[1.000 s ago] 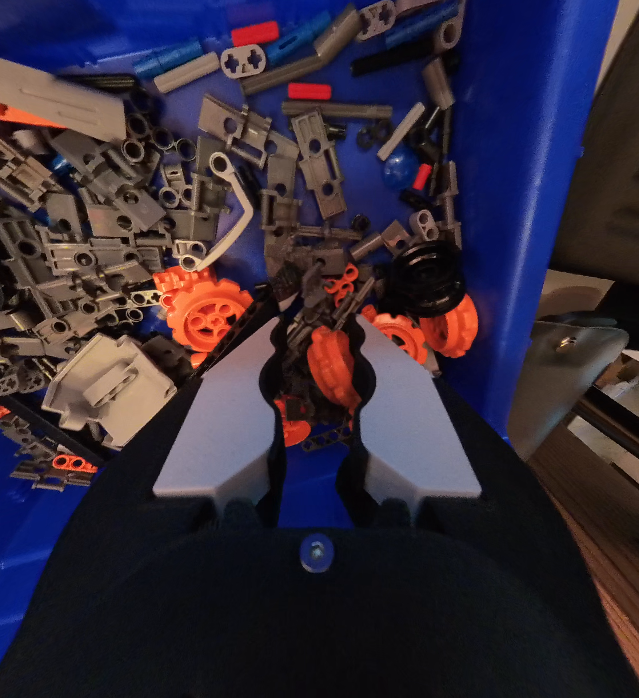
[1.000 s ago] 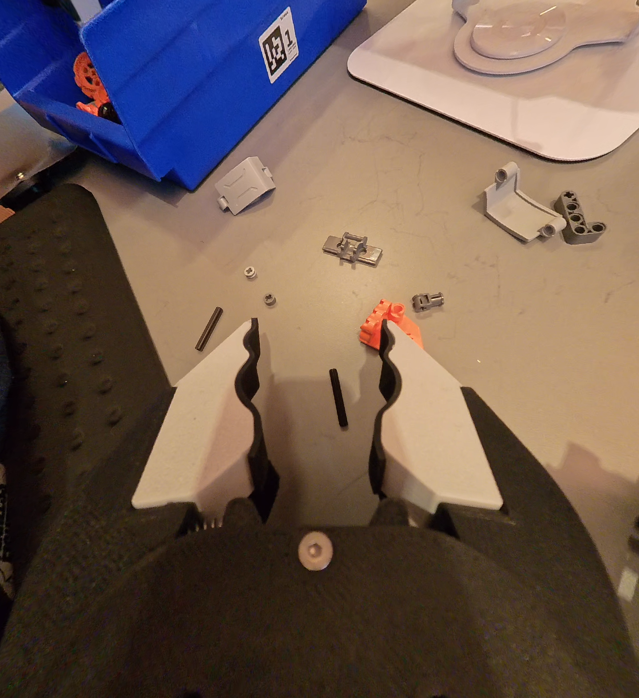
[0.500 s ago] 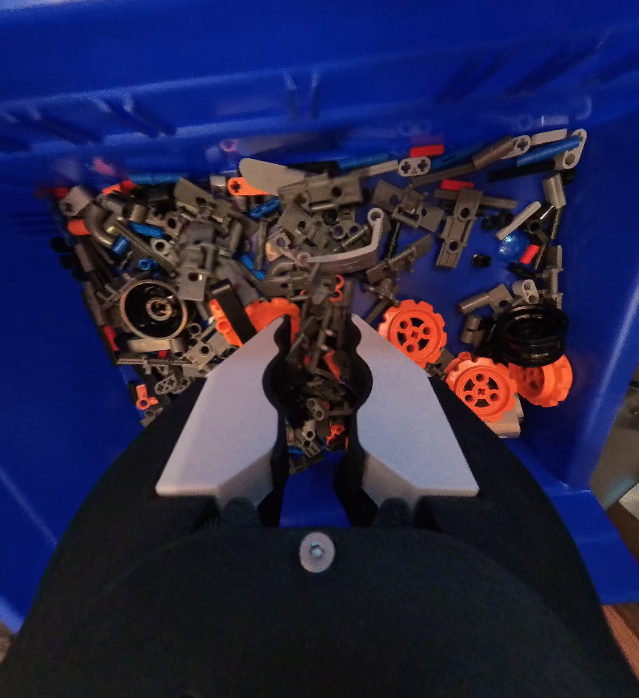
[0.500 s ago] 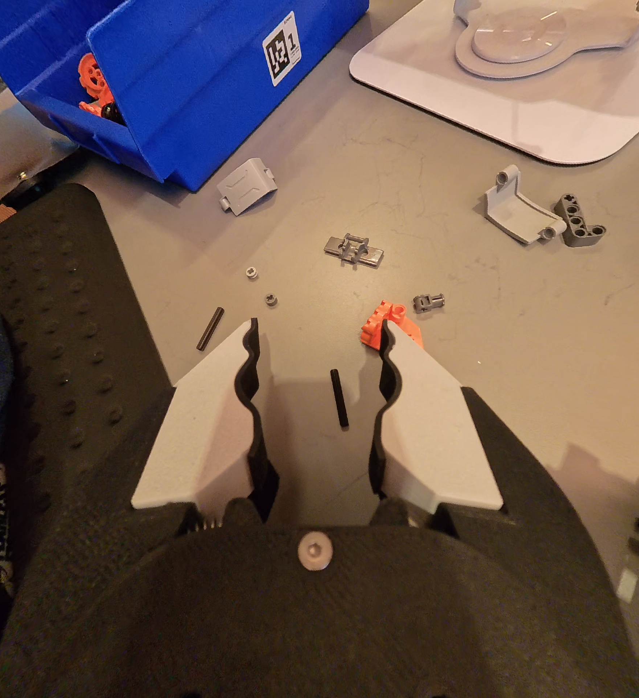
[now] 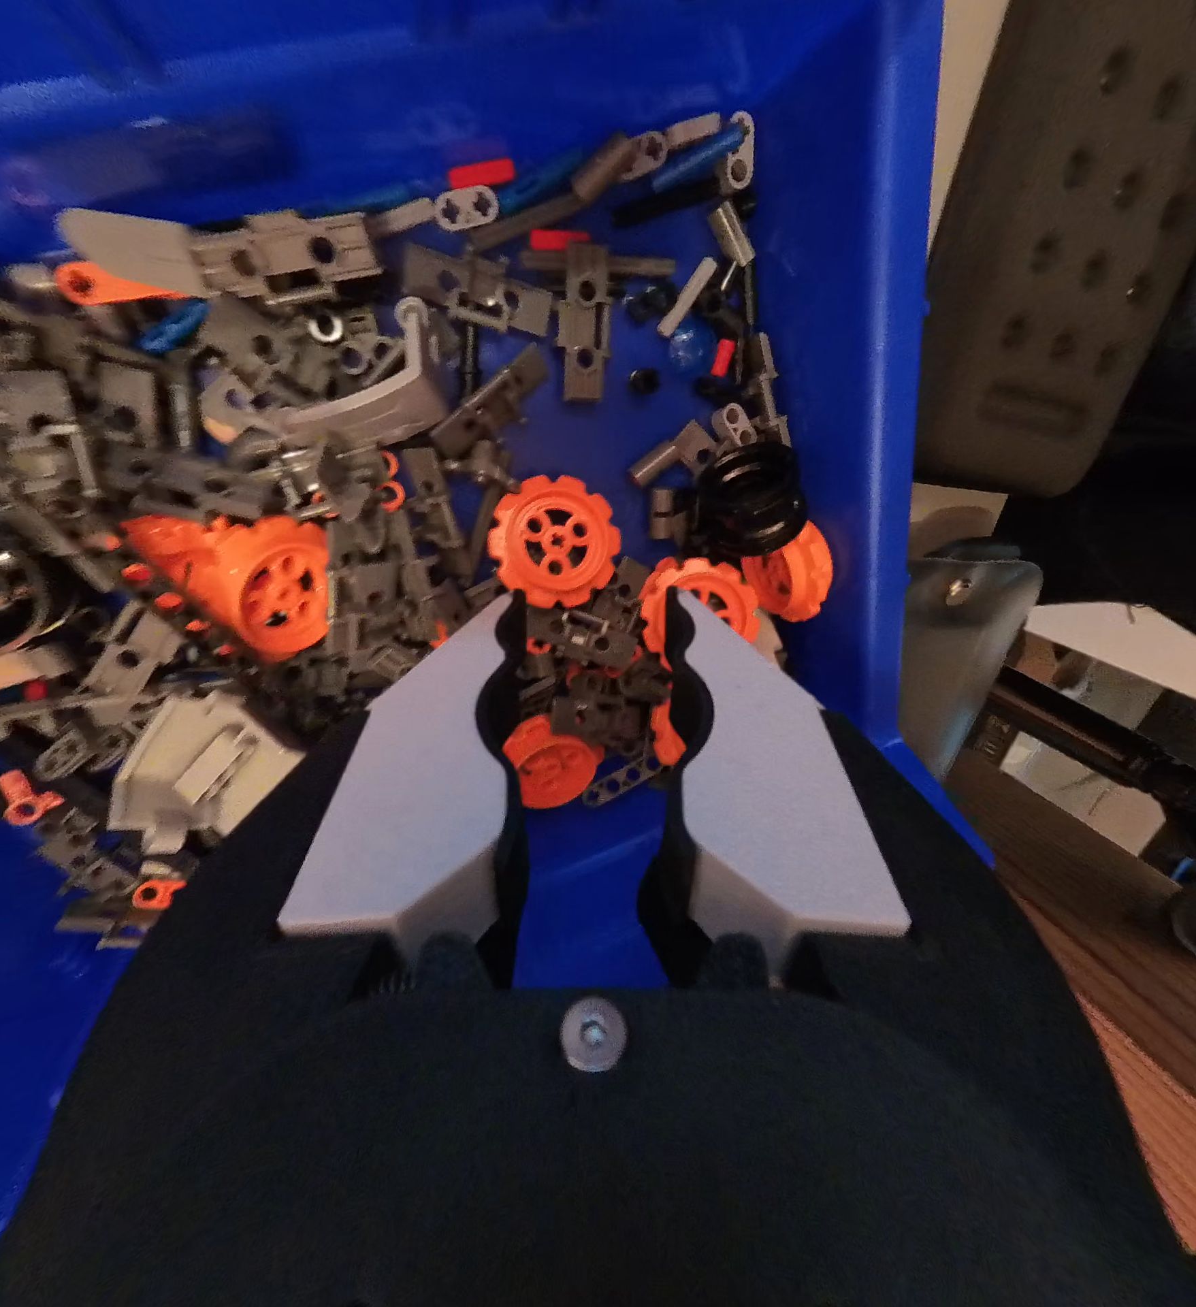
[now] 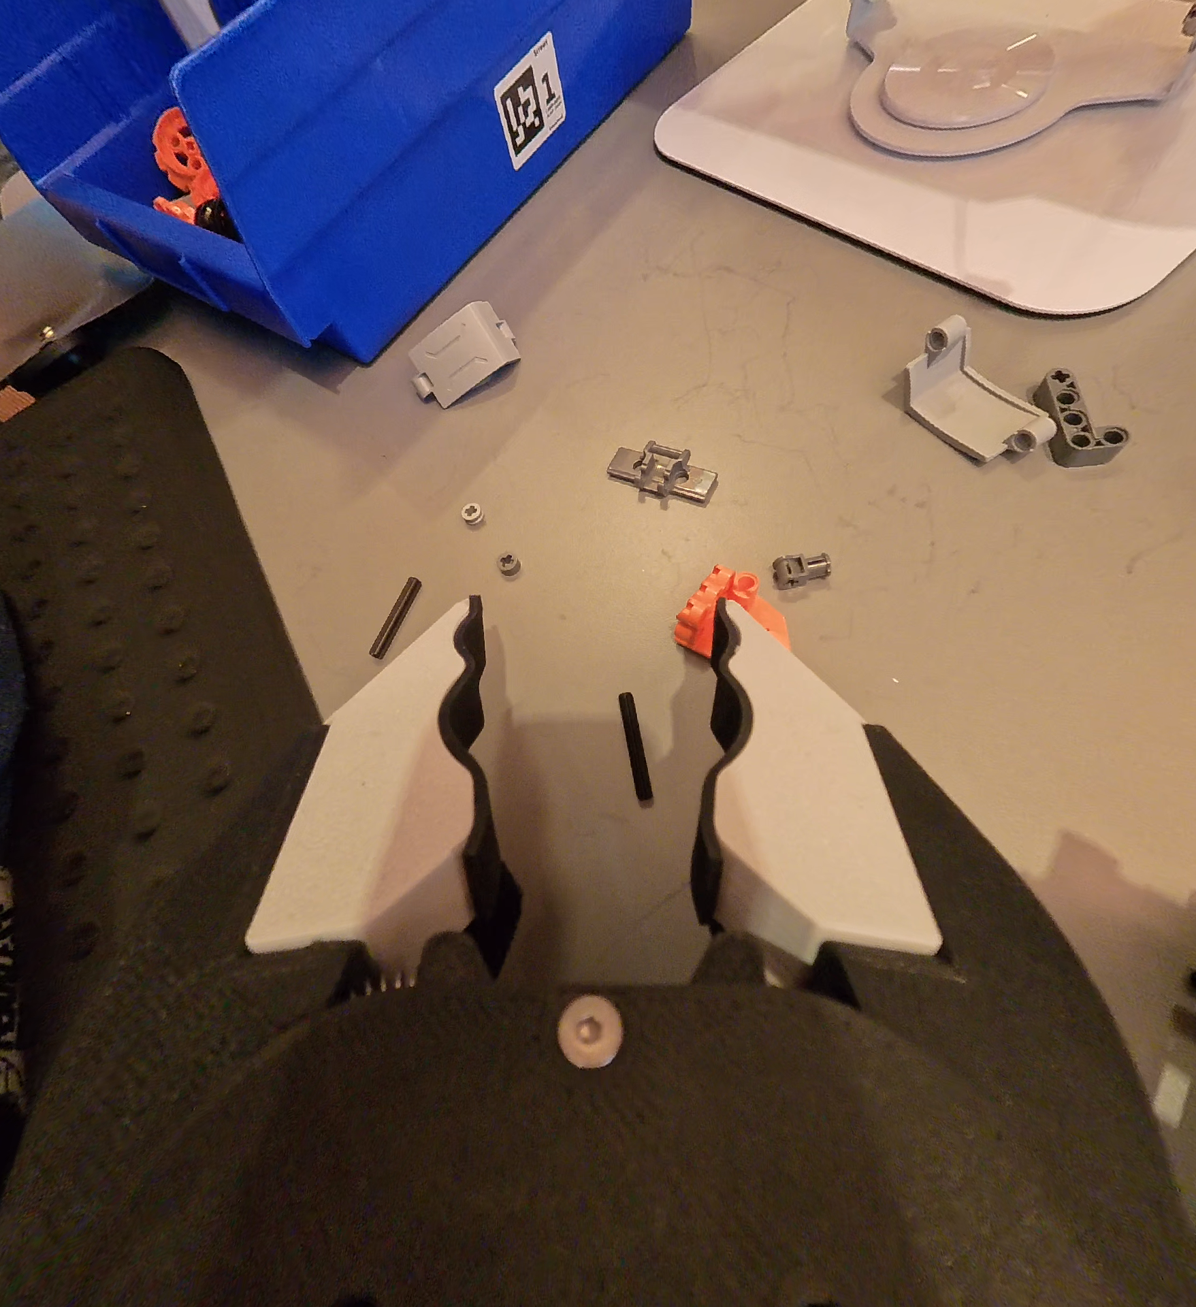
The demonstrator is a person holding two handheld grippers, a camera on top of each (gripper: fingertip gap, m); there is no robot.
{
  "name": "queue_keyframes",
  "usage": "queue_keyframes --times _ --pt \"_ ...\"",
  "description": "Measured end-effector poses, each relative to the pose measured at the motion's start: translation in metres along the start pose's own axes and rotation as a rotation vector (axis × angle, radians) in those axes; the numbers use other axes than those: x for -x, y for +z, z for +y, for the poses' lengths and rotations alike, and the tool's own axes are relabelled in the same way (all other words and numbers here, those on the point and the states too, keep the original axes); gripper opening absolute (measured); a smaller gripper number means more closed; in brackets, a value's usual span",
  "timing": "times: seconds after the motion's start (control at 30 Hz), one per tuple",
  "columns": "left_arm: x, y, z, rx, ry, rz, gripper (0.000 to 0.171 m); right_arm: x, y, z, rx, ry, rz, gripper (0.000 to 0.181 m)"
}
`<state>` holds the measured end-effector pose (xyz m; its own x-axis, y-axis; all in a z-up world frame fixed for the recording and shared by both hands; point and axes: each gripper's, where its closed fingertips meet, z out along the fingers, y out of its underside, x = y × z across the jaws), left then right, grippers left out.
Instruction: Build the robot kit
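Observation:
My left gripper point(image 5: 591, 601) is inside a blue bin point(image 5: 856, 353), near its right corner. Its jaws stand partly closed on a clump of dark grey linked pieces with orange parts point(image 5: 595, 679). An orange toothed wheel point(image 5: 554, 541) lies just beyond the fingertips. My right gripper point(image 6: 598, 605) is open and empty, low over a grey table point(image 6: 863, 672). A black axle point(image 6: 636, 746) lies on the table between its fingers. An orange toothed piece point(image 6: 704, 608) sits at the right fingertip.
The bin holds several loose grey, black and orange parts. On the table lie a light grey panel point(image 6: 464, 352), a track link point(image 6: 662, 472), two small bushes point(image 6: 508, 564), a black pin point(image 6: 395, 617), a curved panel point(image 6: 970, 403) and an L-beam point(image 6: 1076, 424). A white board point(image 6: 970, 212) lies at the back right. My hands' fingertips stand some 30 cm from each other. The black pin point(image 6: 395, 617) lies around 5 cm away from my right fingertips.
My left gripper rose away from the pile with the clump between its jaws, then came back close to the bin's right corner. My right gripper has barely moved.

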<state>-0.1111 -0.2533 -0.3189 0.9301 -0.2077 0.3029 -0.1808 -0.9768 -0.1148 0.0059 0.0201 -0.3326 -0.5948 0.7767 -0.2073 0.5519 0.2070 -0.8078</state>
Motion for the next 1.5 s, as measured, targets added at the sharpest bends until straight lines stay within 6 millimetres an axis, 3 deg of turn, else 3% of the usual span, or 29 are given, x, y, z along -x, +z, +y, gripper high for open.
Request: queue_keyframes --times 0.17,0.27,0.4,0.5,0.73,0.87,1.1,1.17,1.23,1.3,1.43,1.5 --pt "-0.002 0.024 0.001 0.054 0.004 -0.011 0.036 0.000 0.000 0.000 -0.003 0.000 -0.001 0.063" --pt "0.003 0.021 -0.002 0.040 -0.028 -0.042 0.034 0.000 -0.001 -0.001 -0.006 0.001 -0.003 0.063" --pt "-0.021 0.011 -0.008 0.009 -0.006 0.057 0.044 0.000 -0.001 -0.001 -0.008 0.002 -0.005 0.063" --pt "-0.039 0.022 -0.005 0.051 0.024 0.111 0.049 0.000 -0.001 -0.001 -0.010 0.003 -0.006 0.063" --pt "-0.051 0.038 -0.012 0.021 0.026 0.125 0.029 0.000 -0.001 -0.001 -0.012 0.004 -0.007 0.062" --pt "-0.038 0.026 -0.017 -0.042 -0.027 0.103 0.028 0.000 -0.001 -0.002 -0.014 0.005 -0.007 0.062" --pt "0.041 -0.023 -0.015 -0.180 -0.197 -0.211 0.030 0.000 -0.002 -0.002 -0.019 0.005 -0.007 0.062" --pt "0.051 -0.030 -0.008 -0.157 -0.204 -0.267 0.044 0.000 -0.002 -0.003 -0.020 0.005 -0.006 0.062" --pt "0.046 -0.032 -0.009 -0.149 -0.173 -0.277 0.043 0.000 -0.002 -0.003 -0.021 0.005 -0.006 0.062" --pt "0.024 -0.028 -0.018 -0.151 -0.125 -0.190 0.036 0.000 -0.002 -0.003 -0.022 0.004 -0.006 0.062" --pt "-0.029 0.006 -0.015 -0.029 -0.030 0.050 0.028 0.000 -0.002 -0.003 -0.023 0.003 -0.008 0.062" --pt "-0.039 0.020 -0.005 0.052 -0.007 0.088 0.029 0.000 -0.003 -0.003 -0.025 0.002 -0.008 0.062"
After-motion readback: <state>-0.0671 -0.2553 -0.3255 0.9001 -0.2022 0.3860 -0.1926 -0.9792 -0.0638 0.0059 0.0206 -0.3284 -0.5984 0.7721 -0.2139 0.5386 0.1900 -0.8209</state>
